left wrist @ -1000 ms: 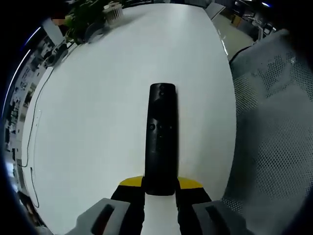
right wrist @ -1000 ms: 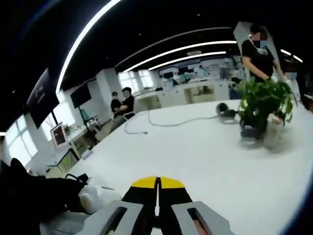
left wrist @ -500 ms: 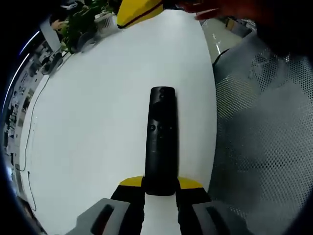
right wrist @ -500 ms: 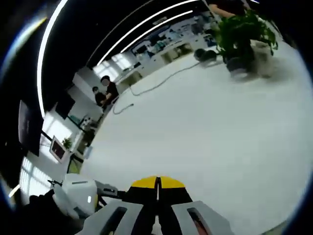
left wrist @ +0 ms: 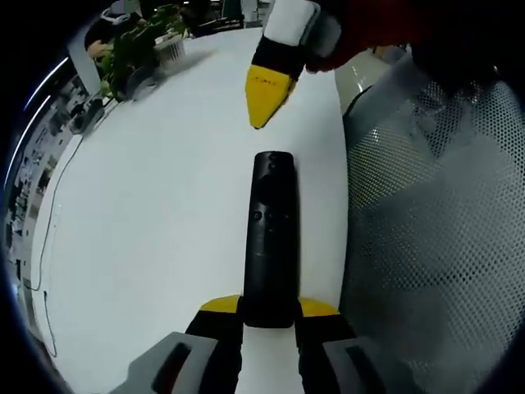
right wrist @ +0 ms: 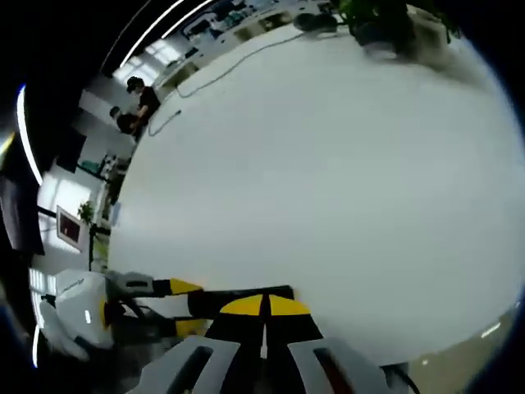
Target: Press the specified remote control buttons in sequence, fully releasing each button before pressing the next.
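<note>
- Slim black remote [left wrist: 271, 238] lying lengthwise on the white bench [left wrist: 148, 213], near end pinched in the left tool [left wrist: 269, 316].
- Probably light, stiff, slick plastic; holding that end seems right, buttons left free.
- Right tool [left wrist: 264, 103] clamped shut with nothing in it, tip hovering just past the remote's far end.

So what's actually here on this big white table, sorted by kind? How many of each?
Remote controls: 1, the black remote, clamped between the left tool's jaws.
Hand-held tools: 2, the left tool and the right tool, its yellow tip poised past the remote's far end.
Potted plants: 1, the plant at the table's far end.
Cables: 1, the cable.
Total: 5.
</note>
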